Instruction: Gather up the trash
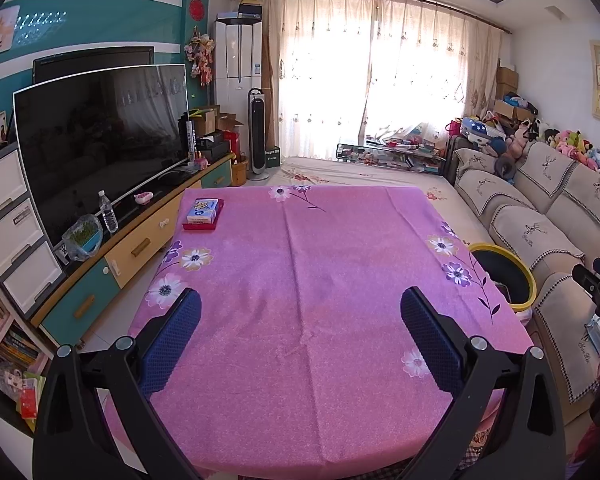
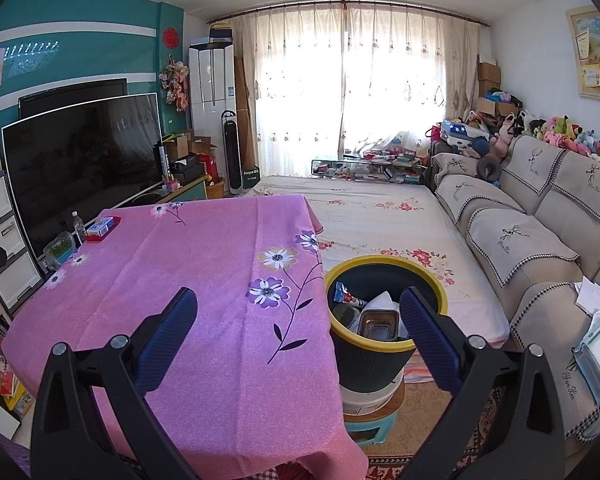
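Two grippers, both with jaws spread wide and holding nothing. We see the left gripper hanging over the near half of the table, which is covered by a pink flowered cloth. The right gripper sits over the table's right edge, its right finger overlapping the bin's rim in the picture.

Largest things first: curtains lit from behind on the far wall, a sofa with deer-print covers on the right, a big dark TV on the left cabinet. Writing on the sofa covers and on the box by the tower fan is too small for us to read; a dark tube beside the TV carries vertical lettering, unreadable.

The trash bin, dark with a yellow rim, stands upright on a stool just beside the table's right edge, opening up. Trash in it: a foil tray lying flat, a crumpled wrapper, white paper.

On the table's far left corner, a small blue-white box sits on a red tray, long axis pointing away from us. A water bottle stands upright on the TV cabinet.
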A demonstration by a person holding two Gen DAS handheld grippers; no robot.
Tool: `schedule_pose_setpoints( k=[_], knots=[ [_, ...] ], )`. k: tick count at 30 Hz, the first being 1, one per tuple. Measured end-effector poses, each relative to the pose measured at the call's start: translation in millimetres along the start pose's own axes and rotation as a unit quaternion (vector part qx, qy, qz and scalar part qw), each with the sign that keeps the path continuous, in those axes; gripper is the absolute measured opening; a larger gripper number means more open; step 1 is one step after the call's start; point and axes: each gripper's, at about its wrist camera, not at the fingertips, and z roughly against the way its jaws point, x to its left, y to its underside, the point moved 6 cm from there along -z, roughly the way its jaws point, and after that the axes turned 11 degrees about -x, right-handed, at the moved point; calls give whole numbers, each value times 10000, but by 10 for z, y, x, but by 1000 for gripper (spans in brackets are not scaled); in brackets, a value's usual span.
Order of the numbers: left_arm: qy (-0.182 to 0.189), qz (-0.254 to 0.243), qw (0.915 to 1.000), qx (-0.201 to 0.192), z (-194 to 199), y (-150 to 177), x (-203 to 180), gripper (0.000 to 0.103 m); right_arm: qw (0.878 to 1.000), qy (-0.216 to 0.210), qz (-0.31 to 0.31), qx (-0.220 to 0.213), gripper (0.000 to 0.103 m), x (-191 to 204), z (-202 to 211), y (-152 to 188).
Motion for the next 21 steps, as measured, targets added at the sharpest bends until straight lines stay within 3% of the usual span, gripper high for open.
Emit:
schedule_pose_setpoints(
  k=[21],
  knots=[
    [52,65,9998,206,-113,80,-5,98,10000,14,2,45,96,0,-26,31]
  ],
)
